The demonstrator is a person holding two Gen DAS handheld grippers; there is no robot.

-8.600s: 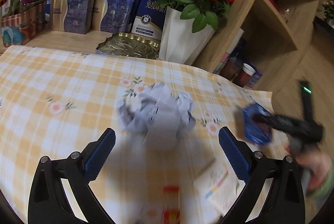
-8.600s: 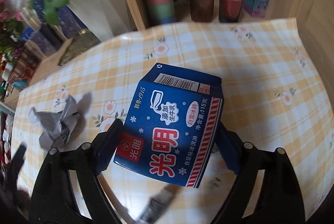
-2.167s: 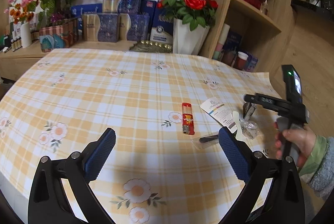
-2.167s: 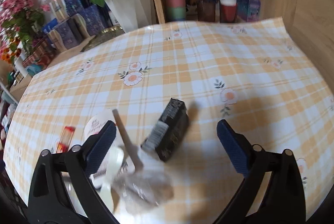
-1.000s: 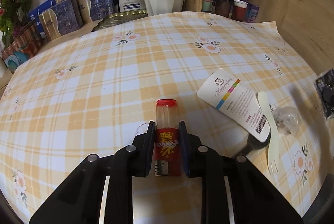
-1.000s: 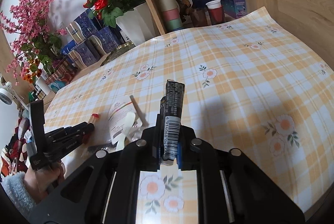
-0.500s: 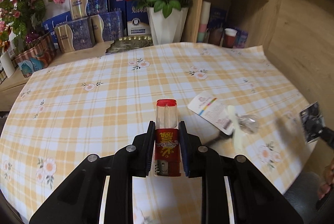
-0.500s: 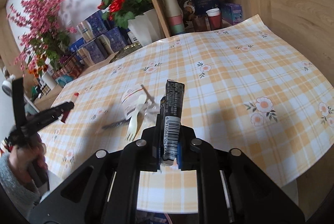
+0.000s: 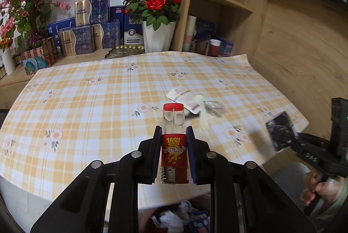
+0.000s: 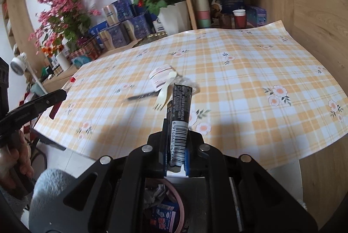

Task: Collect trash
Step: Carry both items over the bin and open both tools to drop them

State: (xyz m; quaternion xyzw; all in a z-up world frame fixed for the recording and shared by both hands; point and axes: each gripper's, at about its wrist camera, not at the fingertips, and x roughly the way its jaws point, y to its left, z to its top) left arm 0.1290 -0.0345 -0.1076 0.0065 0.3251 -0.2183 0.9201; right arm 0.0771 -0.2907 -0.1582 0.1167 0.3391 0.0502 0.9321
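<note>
Surface (image 9: 91,89) in yellow-check floral cloth filled both views, shelf unit (image 9: 219,0) and rose pot (image 9: 157,37) behind it. Trash bin (image 10: 176,196) sat below the near edge of the surface, already holding crumpled paper and a blue carton; in the left view its contents (image 9: 174,217) showed under the left gripper. Still on the surface, grouped right of centre: white card (image 9: 182,98), pale plastic fork (image 10: 164,89), clear wrapper (image 9: 214,105), dark thin utensil (image 10: 141,96).

Left gripper (image 9: 174,141) had its jaws clamped on a red lighter (image 9: 174,139), long axis pointing forward along the fingers, red cap away from the camera. Right gripper (image 10: 177,146) had jaws pressed together on a flat dark wrapper (image 10: 179,107), upright, barcode end down in the grip.

Key relation: the bin lay below and back toward the person from both loads, almost directly under the right gripper, so the right hand looked nearer to a drop. Judged: both items lifted, carry-to-bin in progress, release not yet done.
</note>
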